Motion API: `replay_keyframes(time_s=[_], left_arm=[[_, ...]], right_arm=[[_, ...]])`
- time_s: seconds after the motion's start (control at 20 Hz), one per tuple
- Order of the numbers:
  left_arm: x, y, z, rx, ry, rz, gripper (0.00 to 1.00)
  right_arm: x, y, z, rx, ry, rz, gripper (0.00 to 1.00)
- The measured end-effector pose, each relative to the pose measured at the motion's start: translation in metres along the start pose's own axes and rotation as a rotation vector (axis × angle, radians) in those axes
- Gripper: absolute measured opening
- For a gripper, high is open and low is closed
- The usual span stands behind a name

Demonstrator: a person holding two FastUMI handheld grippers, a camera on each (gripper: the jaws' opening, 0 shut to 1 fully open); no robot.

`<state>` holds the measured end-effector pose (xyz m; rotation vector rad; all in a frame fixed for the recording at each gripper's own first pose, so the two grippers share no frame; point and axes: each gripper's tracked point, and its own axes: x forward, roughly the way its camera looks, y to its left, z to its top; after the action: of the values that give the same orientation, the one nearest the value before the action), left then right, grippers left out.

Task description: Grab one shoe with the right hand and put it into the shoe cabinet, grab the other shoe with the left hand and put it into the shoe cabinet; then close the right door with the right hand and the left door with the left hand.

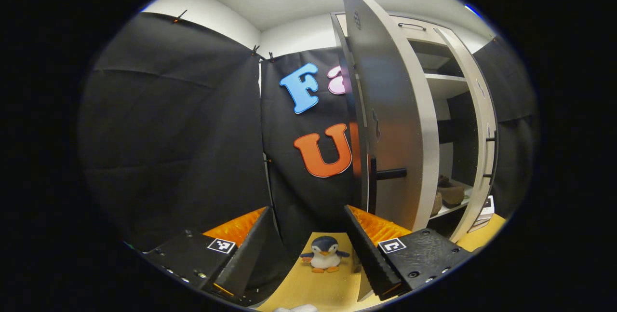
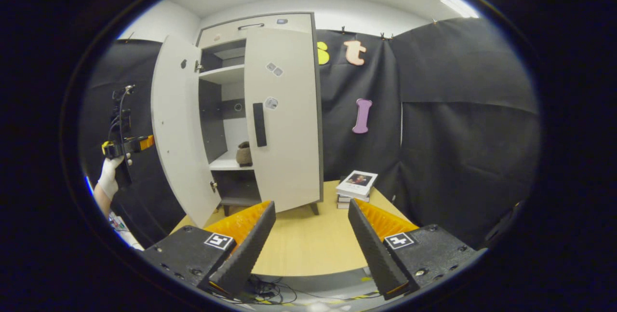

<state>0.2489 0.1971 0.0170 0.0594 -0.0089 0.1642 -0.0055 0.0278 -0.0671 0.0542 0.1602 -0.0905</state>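
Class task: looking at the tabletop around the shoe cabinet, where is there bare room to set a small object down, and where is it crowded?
Free: the wooden table in front of the cabinet, between the open left door and the stack of books. Crowded: the corner holding the books, and the strip left of the left door, where a toy penguin stands.

Toy penguin [image 1: 324,253]; stacked books [image 2: 356,187]
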Motion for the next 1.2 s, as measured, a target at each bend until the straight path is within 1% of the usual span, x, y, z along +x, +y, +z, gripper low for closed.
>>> replay_keyframes(time_s=[0.05,0.1,0.15,0.35,0.5,0.75,0.85,1.1,1.15,1.2], left_arm=[[-0.001,-0.001,0.001,0.002,-0.001,-0.006,0.84],[0.001,-0.002,0.001,0.011,-0.001,-0.007,0.87],[0.001,-0.002,0.002,0.018,-0.006,-0.007,0.85],[0.0,-0.013,0.005,0.005,-0.008,-0.027,0.86],[-0.007,-0.039,0.005,0.005,-0.012,-0.05,0.86],[-0.011,-0.069,0.007,-0.011,-0.027,-0.087,0.86],[-0.012,-0.086,0.008,-0.02,-0.025,-0.116,0.85],[-0.001,-0.155,0.014,-0.003,-0.028,-0.197,0.86],[0.004,-0.168,0.017,0.005,-0.034,-0.206,0.87],[0.007,-0.183,0.021,0.002,-0.04,-0.226,0.92]], right_arm=[[0.0,0.0,0.0,0.001,0.002,0.004,0.99],[0.0,0.001,0.0,0.003,0.001,0.011,0.99],[0.0,0.001,0.001,0.004,0.0,0.015,0.99],[0.004,-0.002,0.002,0.008,0.005,0.024,0.99],[0.007,-0.006,0.004,0.002,0.005,0.026,0.99],[0.014,-0.009,0.008,-0.006,0.01,0.034,0.99],[0.015,-0.012,0.01,-0.01,0.009,0.036,0.99],[0.02,-0.021,0.015,-0.012,0.007,0.03,0.99],[0.019,-0.023,0.014,-0.011,0.008,0.026,0.99],[0.017,-0.026,0.013,-0.009,0.007,0.022,0.99]])
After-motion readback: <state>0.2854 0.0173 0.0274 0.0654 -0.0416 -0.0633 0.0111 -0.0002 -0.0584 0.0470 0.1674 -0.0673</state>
